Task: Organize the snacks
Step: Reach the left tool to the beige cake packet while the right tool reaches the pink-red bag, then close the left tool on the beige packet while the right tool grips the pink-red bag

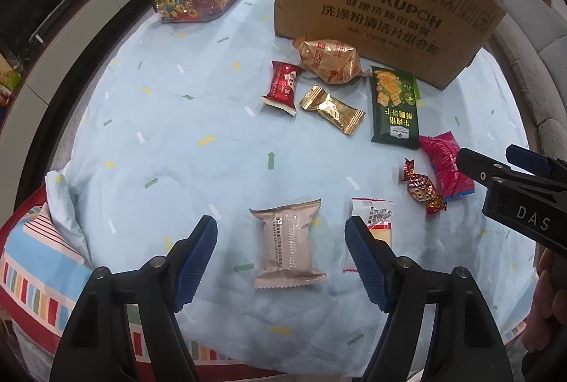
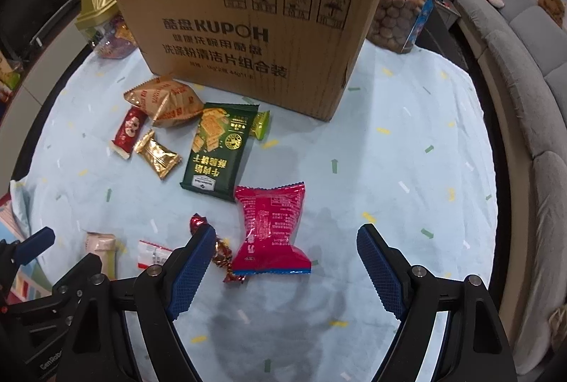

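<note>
Your left claw [image 1: 281, 254] hangs spread over the pale blue surface [image 1: 177, 151], pads clear of everything, with the beige packet [image 1: 288, 245] lying flat between them. That packet's long axis runs from six to twelve o'clock in the left wrist view, sealed ends at top and bottom. At three o'clock of it, a small clear wrapper [image 1: 375, 217] sits partly behind the right-hand pad.

Your right claw [image 2: 287, 261] is also spread and holds nothing. The pink packet [image 2: 271, 229] lies between its pads, nearer the left one, long axis also six to twelve o'clock, its blue-edged seal toward you. A twisted foil candy [image 2: 221, 251] lies just beside it at nine o'clock, partly under the left pad.

Toward eleven o'clock from the pink packet lies the green cracker pack [image 2: 218, 148], long axis tilted slightly toward one o'clock. Beyond it are a small gold sweet [image 2: 157, 153], a red sweet [image 2: 128, 131] and a big gold packet [image 2: 166, 102]. The cardboard box [image 2: 248, 38] stands upright at twelve o'clock, open at the top.
</note>
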`<state>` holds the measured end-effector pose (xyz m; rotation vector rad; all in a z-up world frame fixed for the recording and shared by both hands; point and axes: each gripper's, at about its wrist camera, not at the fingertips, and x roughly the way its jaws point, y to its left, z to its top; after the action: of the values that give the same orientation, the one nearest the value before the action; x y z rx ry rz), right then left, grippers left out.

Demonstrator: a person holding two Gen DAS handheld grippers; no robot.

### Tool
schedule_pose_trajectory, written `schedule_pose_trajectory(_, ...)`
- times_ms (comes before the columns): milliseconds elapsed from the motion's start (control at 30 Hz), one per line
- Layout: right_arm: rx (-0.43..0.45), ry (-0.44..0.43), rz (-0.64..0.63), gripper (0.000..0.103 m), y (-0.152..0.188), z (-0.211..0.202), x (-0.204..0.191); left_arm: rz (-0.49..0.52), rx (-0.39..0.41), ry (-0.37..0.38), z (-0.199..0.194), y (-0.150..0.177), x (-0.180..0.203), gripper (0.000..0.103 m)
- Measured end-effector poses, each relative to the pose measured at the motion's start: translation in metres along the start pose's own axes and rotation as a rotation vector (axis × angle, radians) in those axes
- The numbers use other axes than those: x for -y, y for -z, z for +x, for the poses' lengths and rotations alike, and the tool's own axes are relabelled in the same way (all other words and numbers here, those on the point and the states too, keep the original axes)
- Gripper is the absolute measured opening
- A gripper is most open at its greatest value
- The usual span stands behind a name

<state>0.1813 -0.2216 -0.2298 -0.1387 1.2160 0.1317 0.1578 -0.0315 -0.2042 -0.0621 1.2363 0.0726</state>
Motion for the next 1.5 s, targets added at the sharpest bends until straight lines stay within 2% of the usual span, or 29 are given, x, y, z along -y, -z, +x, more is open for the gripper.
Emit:
schedule_pose_trajectory(367, -0.058, -0.007, -0.004, 0.083, -0.005, 0.027, 0.003, 0.006, -0.05, -0.002, 0.02, 0.001, 0.003, 0.068)
schedule_pose_trajectory(500, -0.083, -0.014, -0.003, 0.083, -0.006, 0.038, 0.003, 0.002, -0.068, 0.002, 0.029, 0.0, 0.002, 0.062)
schedule_pose_trajectory(600, -0.106, -0.021, 0.004, 0.073, -0.006, 0.046, 0.004, 0.006, -0.089, 0.01, 0.035, 0.0, 0.003, 0.054)
schedule_pose_trajectory(667, -0.118, -0.032, 0.012, 0.061, -0.006, 0.05, 0.005, 0.01, -0.099, 0.014, 0.037, 0.001, 0.002, 0.046)
schedule_pose_trajectory(767, -0.134, -0.053, 0.022, 0.051, -0.005, 0.055, 0.005, 0.011, -0.105, 0.017, 0.04, 0.001, 0.0, 0.044)
schedule_pose_trajectory(900, -0.129, -0.054, 0.018, 0.048, -0.004, 0.055, 0.002, 0.013, -0.111, 0.02, 0.042, 0.003, -0.002, 0.034)
schedule_pose_trajectory(1067, -0.116, -0.078, 0.012, 0.035, -0.001, 0.054, 0.002, 0.029, -0.111, 0.034, 0.044, 0.007, -0.004, 0.029)
schedule_pose_trajectory(1500, -0.061, -0.086, 0.025, 0.033, -0.002, 0.014, -0.001, 0.051, -0.054, 0.046, 0.013, -0.001, 0.006, 0.029)
